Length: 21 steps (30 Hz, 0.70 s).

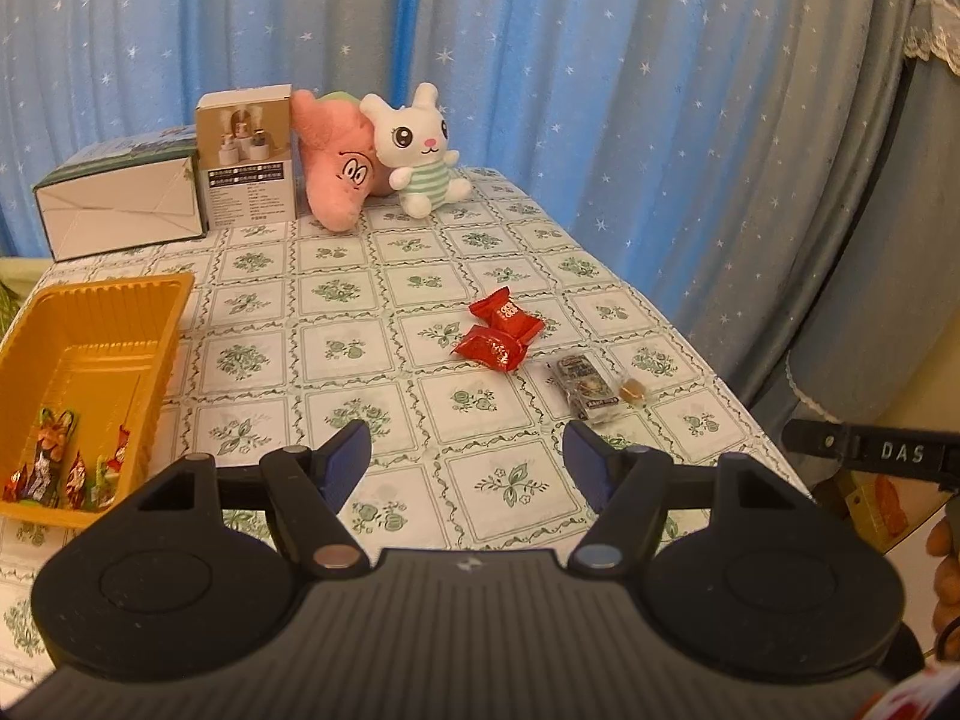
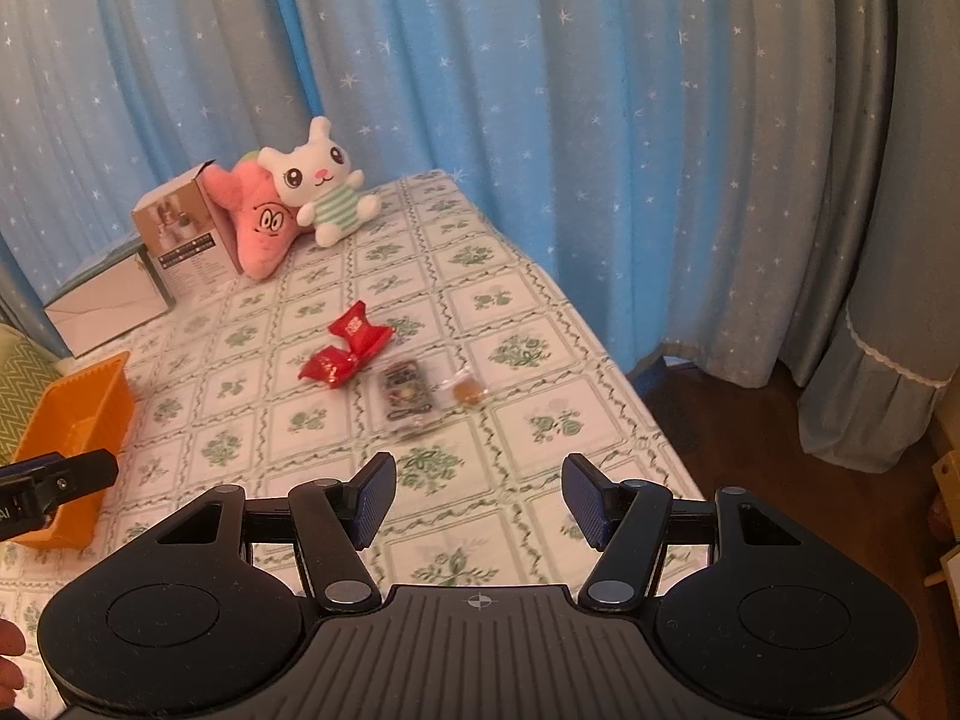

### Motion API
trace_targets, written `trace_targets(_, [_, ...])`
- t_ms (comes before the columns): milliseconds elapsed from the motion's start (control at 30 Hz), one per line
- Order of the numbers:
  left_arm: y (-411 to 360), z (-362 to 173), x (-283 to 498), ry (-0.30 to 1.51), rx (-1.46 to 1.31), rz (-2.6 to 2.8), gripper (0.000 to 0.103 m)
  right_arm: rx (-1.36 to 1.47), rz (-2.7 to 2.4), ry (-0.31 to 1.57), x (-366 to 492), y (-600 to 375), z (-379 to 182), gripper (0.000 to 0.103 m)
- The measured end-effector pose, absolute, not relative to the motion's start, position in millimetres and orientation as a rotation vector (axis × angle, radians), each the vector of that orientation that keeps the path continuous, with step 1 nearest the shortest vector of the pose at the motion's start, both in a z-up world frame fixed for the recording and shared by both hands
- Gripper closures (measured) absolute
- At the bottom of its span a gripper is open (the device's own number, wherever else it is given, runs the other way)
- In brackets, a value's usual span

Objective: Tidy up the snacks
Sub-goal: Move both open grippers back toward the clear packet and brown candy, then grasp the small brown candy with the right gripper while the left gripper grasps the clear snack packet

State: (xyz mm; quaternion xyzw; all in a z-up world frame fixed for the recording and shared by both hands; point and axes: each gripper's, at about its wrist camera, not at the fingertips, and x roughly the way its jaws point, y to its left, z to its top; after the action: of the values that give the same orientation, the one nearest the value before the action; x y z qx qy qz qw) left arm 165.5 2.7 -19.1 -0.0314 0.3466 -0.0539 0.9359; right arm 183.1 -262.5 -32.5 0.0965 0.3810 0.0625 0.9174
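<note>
Two red snack packets [image 1: 501, 330] [image 2: 348, 348] lie side by side mid-table. Right of them lie a dark grey packet [image 1: 585, 390] [image 2: 407, 394] and a small clear-wrapped brown candy [image 1: 632, 391] [image 2: 467, 390]. An orange tray [image 1: 90, 324] [image 2: 78, 414] at the table's left holds several wrapped snacks [image 1: 66, 468]. My left gripper [image 1: 468, 459] is open and empty, above the table just short of the loose packets. My right gripper [image 2: 479, 495] is open and empty, also short of them. A piece of the right tool [image 1: 870, 453] shows at the left view's right edge.
At the table's back left stand a white-green box [image 1: 120, 198], a brown product box [image 1: 249, 162] [image 2: 186, 234], a pink plush star [image 1: 336, 168] [image 2: 258, 222] and a white plush rabbit [image 1: 420, 150] [image 2: 321, 186]. Blue starred curtains hang behind. The table's right edge [image 2: 630, 384] drops to a wooden floor.
</note>
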Motion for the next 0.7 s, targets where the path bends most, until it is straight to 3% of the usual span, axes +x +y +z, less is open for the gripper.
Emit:
trace_targets(567, [-33,-66,238,0.739,-0.017,-0.124,0.036,0.081,0.272,0.823,268,-274,-88,0.042])
trace_targets(700, [-33,-81,258,0.779,-0.038,-0.118,0.036,0.069,0.297,0.844,295,-272,-106,0.054])
